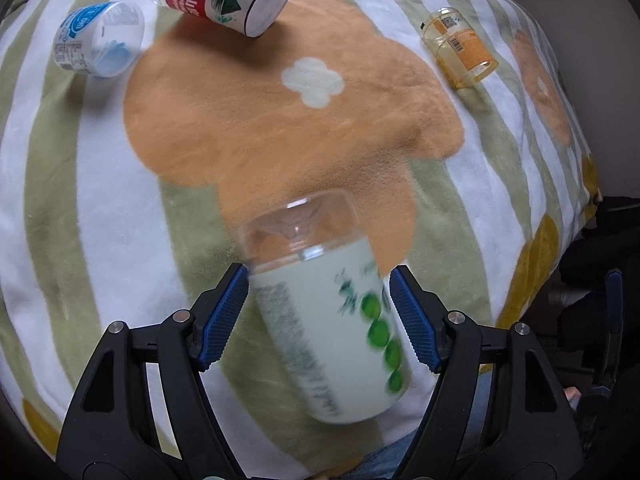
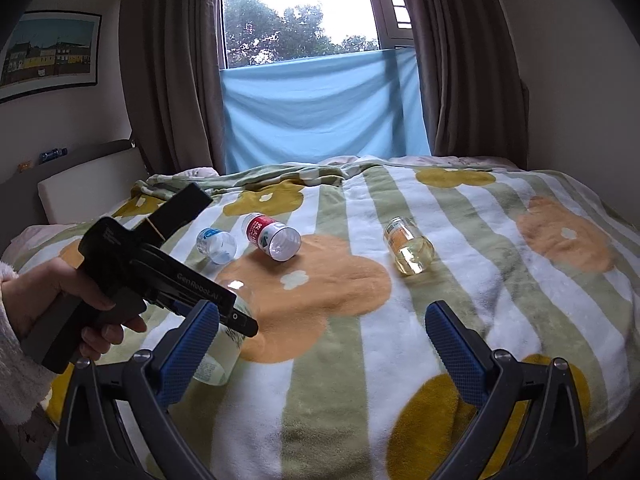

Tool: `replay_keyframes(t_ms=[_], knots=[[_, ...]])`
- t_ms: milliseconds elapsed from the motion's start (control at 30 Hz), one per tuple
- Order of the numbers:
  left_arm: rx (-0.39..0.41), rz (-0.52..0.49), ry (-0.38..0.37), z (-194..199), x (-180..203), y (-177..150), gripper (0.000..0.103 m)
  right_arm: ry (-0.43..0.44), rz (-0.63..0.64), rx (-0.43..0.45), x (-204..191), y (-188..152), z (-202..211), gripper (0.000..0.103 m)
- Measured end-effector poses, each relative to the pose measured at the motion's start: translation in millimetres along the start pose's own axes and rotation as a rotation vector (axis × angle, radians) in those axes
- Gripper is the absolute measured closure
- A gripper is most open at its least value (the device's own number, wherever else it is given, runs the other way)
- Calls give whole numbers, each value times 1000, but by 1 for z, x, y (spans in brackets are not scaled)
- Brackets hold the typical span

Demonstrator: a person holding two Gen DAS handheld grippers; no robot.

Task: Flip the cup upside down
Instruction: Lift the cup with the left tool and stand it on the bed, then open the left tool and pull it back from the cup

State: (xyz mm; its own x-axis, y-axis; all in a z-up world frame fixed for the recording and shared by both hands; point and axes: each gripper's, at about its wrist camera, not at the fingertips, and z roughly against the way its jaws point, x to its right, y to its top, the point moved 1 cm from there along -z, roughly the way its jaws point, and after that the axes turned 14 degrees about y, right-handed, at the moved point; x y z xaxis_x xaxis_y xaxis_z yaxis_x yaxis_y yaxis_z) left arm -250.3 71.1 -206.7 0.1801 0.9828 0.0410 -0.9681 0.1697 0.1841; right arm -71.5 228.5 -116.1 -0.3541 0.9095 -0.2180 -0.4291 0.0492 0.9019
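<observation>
At lower centre, the left gripper (image 1: 318, 312) brackets the blurred cup (image 1: 332, 320) without visibly clamping it, so it could slip on the soft blanket (image 1: 80, 200).

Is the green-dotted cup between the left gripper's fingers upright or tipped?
Tipped: the green-dotted cup leans between the left gripper's pads, clear base pointing away from the camera.
</observation>
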Motion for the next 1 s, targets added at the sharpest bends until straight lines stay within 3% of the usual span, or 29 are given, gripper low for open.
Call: replay_keyframes(t_ms=[133, 300, 467, 700, 867, 1000], knots=[[12, -4, 37, -1, 1, -4, 6, 3, 6, 5, -3, 0, 1, 0], [60, -23, 75, 11, 1, -10, 5, 11, 11, 10, -7, 1, 3, 0], [144, -7, 164, 28, -4, -15, 0, 23, 9, -4, -7, 5, 4, 0], [258, 25, 163, 65, -10, -39, 0, 49, 44, -34, -9, 28, 12, 0], [401, 90, 189, 104, -22, -74, 0, 77, 134, -162, -24, 67, -5, 0], [420, 176, 176, 110, -48, -103, 0, 226, 77, -277, -31, 87, -32, 0]])
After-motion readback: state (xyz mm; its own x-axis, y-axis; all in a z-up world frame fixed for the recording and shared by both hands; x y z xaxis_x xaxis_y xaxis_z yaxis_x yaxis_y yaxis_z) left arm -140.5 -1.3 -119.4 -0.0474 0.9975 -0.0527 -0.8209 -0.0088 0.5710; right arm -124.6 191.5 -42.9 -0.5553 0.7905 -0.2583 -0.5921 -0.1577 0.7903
